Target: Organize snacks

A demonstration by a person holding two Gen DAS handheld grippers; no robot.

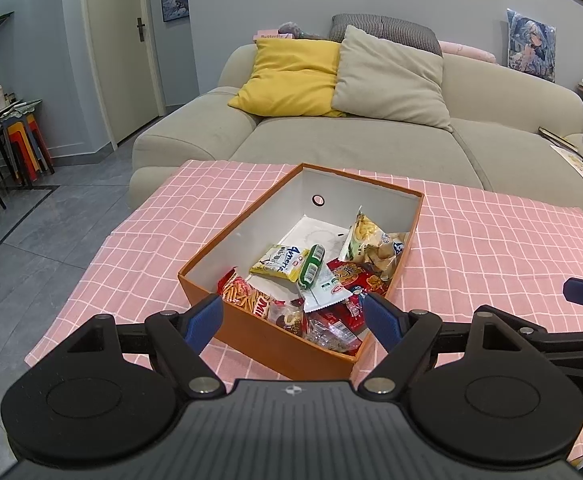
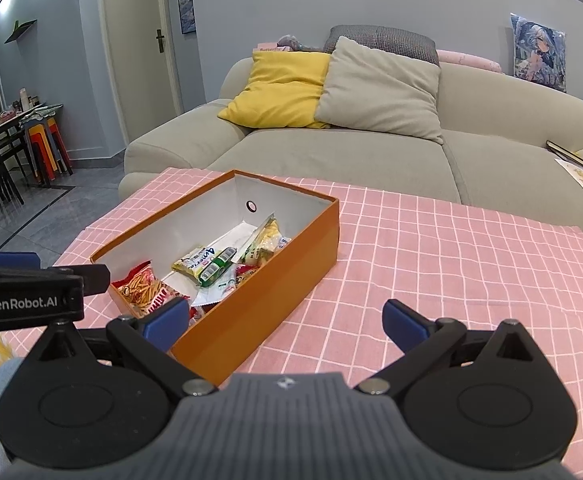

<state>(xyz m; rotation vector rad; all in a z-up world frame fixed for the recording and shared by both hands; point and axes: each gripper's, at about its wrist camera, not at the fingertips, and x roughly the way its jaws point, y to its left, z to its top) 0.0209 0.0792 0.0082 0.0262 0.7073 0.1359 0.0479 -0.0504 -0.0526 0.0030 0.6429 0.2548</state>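
- The left claw (image 1: 293, 312) is held wide open and empty, just short of the orange box's (image 1: 251, 334) near wall.
- The right claw (image 2: 287, 320) is likewise spread, gripping nothing.
- The snacks (image 1: 311, 272) are gathered inside the box on the desk (image 2: 451, 260), seemingly already sorted.

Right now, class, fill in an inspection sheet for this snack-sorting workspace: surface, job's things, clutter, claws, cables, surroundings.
Surface: pink checked tablecloth, bare around the box.
Job's things: orange box holding snack packets, among them a yellow packet, a green tube and a red stick-snack bag.
Clutter: nothing seen on the cloth.
Claws: left claw open above the box's near end; right claw open beside the box.
Cables: nothing seen.
Surroundings: beige sofa, yellow cushion, grey cushion.
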